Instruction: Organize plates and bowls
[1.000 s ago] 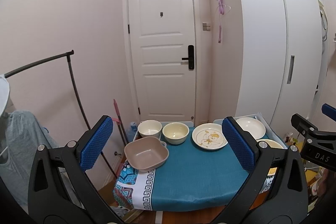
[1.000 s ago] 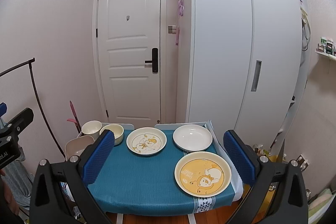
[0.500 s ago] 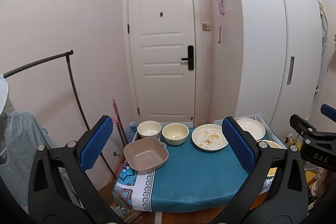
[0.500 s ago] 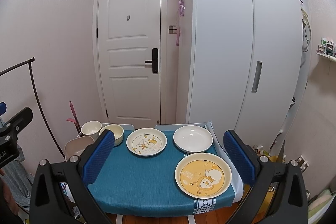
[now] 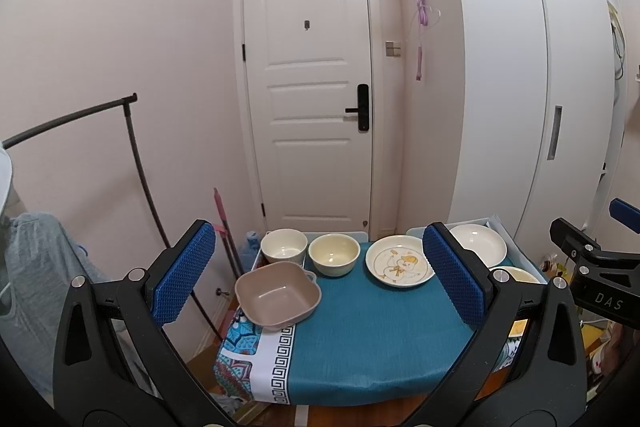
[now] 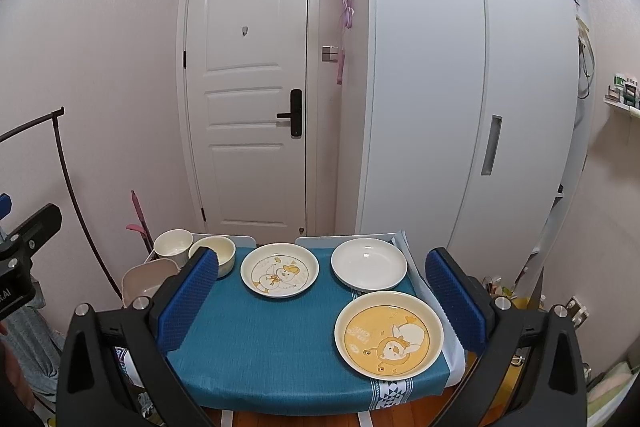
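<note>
Bowls sit at the surface's (image 5: 360, 339) left end, plates to the right; nothing is stacked yet. Your left gripper (image 5: 320, 279) and right gripper (image 6: 322, 301) hang apart, empty. Approach the tan bowl (image 5: 278, 295) by its rim, squarely.

Teal-clothed table (image 6: 260, 355), plates (image 6: 280, 275), bowls (image 5: 331, 260)

3 bowls (image 5: 331, 259) left, 3 plates (image 6: 279, 269) right, all upright.
</note>
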`<act>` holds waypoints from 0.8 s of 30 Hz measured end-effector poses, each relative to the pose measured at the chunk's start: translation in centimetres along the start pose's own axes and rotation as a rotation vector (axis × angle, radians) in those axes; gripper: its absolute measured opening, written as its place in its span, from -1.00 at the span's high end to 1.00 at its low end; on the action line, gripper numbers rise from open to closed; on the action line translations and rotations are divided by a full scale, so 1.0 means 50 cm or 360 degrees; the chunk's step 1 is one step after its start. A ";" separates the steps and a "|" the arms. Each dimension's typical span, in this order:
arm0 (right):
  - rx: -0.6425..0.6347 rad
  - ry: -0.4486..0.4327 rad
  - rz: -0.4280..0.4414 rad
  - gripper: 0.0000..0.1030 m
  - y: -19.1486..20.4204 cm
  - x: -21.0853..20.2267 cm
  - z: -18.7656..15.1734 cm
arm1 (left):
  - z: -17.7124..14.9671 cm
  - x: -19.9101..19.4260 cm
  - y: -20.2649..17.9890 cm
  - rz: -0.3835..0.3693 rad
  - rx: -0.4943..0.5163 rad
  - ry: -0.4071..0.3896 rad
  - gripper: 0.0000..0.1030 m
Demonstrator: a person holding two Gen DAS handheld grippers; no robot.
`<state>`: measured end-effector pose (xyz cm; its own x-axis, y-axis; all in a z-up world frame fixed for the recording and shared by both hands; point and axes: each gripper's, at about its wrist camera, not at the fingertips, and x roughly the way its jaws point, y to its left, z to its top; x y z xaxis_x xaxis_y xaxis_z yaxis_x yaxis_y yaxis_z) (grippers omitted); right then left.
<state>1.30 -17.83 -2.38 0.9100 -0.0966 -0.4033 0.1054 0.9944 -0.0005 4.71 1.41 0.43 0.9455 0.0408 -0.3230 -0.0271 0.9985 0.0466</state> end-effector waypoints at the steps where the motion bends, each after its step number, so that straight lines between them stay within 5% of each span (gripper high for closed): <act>1: 0.0000 0.0001 -0.0001 -1.00 0.001 0.002 0.000 | 0.000 0.002 0.000 -0.0001 0.0001 0.0002 -1.00; 13: -0.0026 0.0052 -0.0023 -1.00 -0.010 0.049 0.015 | 0.029 0.067 -0.016 -0.0013 0.0061 0.0004 -1.00; 20: 0.0013 0.0169 -0.0056 -1.00 -0.057 0.105 0.018 | 0.039 0.163 -0.057 -0.0168 0.0137 0.0121 -1.00; 24: 0.0059 0.0290 -0.0111 -1.00 -0.118 0.151 0.002 | 0.023 0.238 -0.098 -0.0367 0.0101 0.0294 -1.00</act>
<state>7.59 -24.41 -5.31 0.8125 -0.1526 -0.5626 0.1835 0.9830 -0.0016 16.47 -3.04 -2.57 0.8493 -0.1751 -0.4980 0.2070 0.9783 0.0092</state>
